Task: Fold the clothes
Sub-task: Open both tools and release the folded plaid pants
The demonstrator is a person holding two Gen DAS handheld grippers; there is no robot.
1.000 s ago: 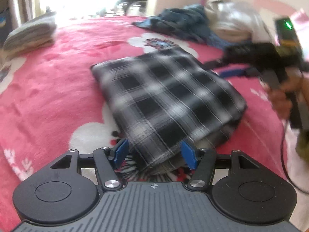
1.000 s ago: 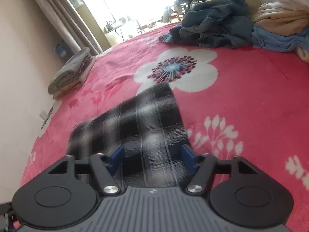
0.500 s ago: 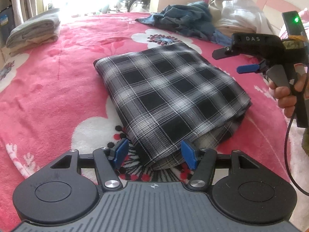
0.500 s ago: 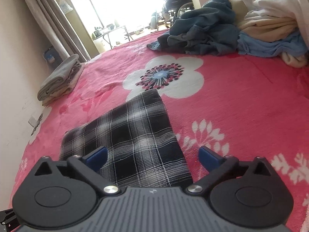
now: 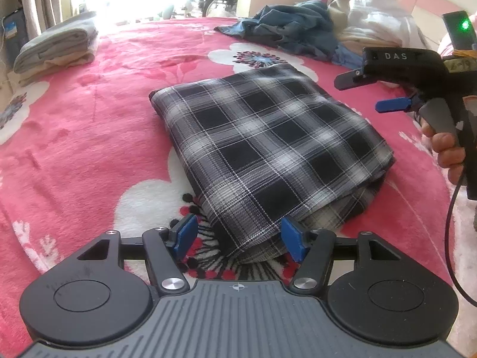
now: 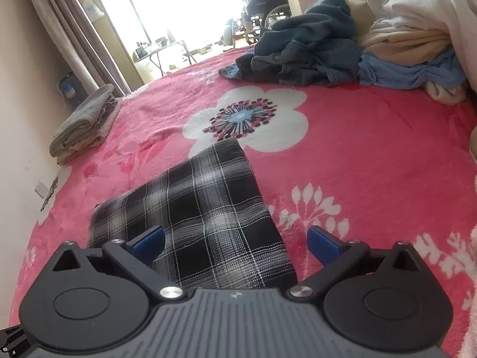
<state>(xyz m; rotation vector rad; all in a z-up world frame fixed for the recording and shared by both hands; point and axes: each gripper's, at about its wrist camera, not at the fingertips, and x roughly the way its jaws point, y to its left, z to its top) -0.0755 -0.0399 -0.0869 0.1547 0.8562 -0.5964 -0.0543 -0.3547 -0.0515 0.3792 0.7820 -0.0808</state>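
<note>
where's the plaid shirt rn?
Folded plaid shirt lies mid-bed on the pink blanket, just ahead of the left gripper, near the white flower print; the clothes pile sits beyond.

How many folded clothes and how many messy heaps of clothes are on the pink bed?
Folded plaid shirt: 1
Folded grey stack by the curtain: 1
Messy heap of unfolded clothes: 1; the pieces in it cannot be counted
Total: 3
</note>
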